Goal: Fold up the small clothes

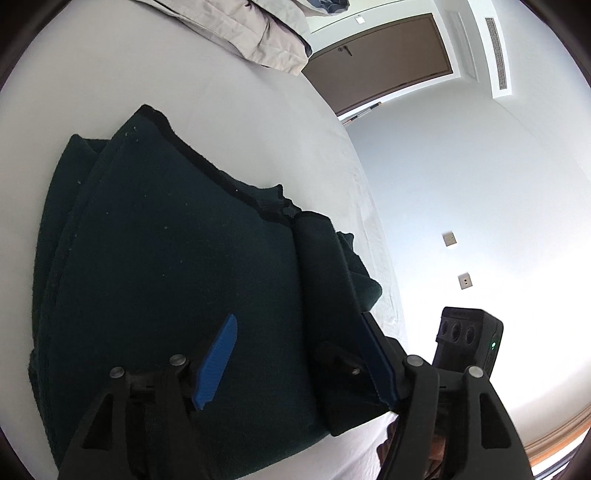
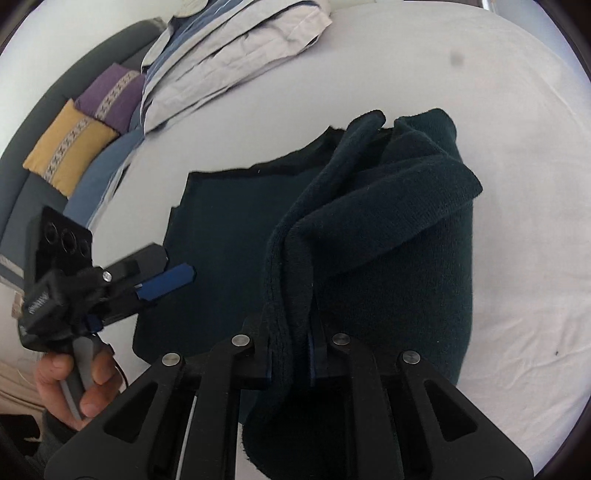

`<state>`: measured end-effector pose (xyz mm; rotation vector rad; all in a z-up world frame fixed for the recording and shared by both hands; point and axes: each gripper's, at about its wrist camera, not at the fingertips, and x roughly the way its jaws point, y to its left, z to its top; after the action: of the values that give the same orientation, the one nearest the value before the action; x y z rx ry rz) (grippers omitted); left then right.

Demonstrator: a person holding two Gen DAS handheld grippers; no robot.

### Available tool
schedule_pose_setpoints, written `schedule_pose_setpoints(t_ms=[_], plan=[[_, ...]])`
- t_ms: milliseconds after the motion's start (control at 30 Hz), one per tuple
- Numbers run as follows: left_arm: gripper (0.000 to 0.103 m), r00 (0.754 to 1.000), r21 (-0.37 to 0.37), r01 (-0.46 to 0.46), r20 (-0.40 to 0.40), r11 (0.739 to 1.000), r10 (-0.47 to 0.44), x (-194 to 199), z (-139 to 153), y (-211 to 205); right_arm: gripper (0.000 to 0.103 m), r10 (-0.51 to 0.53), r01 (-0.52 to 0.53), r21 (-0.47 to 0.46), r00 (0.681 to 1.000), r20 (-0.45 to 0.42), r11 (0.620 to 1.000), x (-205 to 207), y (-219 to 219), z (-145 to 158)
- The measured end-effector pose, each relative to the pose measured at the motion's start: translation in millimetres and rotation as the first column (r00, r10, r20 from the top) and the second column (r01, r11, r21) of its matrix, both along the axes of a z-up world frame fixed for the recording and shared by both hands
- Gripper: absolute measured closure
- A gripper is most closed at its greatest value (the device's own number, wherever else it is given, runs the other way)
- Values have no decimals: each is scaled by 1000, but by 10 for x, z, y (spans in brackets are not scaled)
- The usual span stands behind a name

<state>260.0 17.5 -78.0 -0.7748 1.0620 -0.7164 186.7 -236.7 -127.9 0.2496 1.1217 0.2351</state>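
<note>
Dark green sweater (image 2: 229,236) lies flat on the white bed (image 2: 509,229) for folding. Right gripper (image 2: 291,363) pinches its edge, lifting that side over; left gripper (image 1: 295,354) stands wide, holding nothing, over the flat part.

The left wrist view looks forward along its own fingers, tilted gently down and rolled, so the bed (image 1: 258,122) slants and a wall with a door (image 1: 380,62) fills the right half. It sits close above the dark green sweater (image 1: 155,258), which fills the lower left.

The right wrist view looks steeply down onto the same bed, very near the sweater (image 2: 388,229) bunched before its lens, with cushions (image 2: 70,147) at the upper left.

Both views share the sweater, the white sheet and the folded bedding (image 1: 255,33) at the far edge. The right view also takes in the left gripper (image 2: 162,277) and the hand (image 2: 70,387) holding it.
</note>
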Motion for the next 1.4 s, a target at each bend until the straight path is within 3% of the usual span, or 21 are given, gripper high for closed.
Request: schedule_pose_setpoints(t_ms=[100, 267, 400, 533, 600, 767, 833, 967, 1067, 1133, 1300, 1400], plan=[[33, 999, -33, -19, -28, 999, 18, 27, -55, 65, 92, 134, -123, -270, 991, 24, 955, -73, 341, -5], [33, 992, -138, -110, -83, 984, 99, -27, -192, 374, 92, 217, -189, -426, 976, 18, 885, -150, 471, 107], [33, 988, -143, -148, -63, 979, 141, -95, -143, 555, 92, 318, -254, -611, 948, -3, 750, -225, 766, 122], [32, 987, -153, -159, -52, 975, 153, -109, -107, 642, 92, 405, -301, -754, 913, -50, 584, -337, 979, 0], [30, 985, -152, -170, -54, 974, 163, -135, -129, 667, 92, 414, -302, -770, 909, -53, 563, -371, 959, 2], [29, 986, -154, -157, -73, 975, 147, -134, -230, 732, 88, 417, -277, -754, 909, -4, 595, -462, 873, 114], [24, 988, -153, -147, -70, 977, 138, -127, -208, 684, 87, 409, -261, -744, 913, 18, 616, -475, 870, 131], [18, 993, -130, -107, -70, 986, 99, -48, -155, 507, 84, 395, -229, -674, 913, 101, 702, -535, 856, 155], [16, 995, -118, -81, -61, 990, 75, -18, -106, 395, 76, 317, -191, -537, 936, 153, 822, -583, 675, 228], [15, 997, -105, -62, -59, 993, 56, 10, -88, 301, 76, 266, -161, -458, 949, 173, 874, -624, 591, 243], [15, 998, -58, -15, -68, 998, 11, 83, -84, 51, 75, 188, -133, -261, 962, 199, 956, -762, 399, 312], [15, 997, -36, 20, -75, 999, -22, 125, -80, -105, 63, 142, -114, -139, 966, 215, 984, -941, 173, 385]])
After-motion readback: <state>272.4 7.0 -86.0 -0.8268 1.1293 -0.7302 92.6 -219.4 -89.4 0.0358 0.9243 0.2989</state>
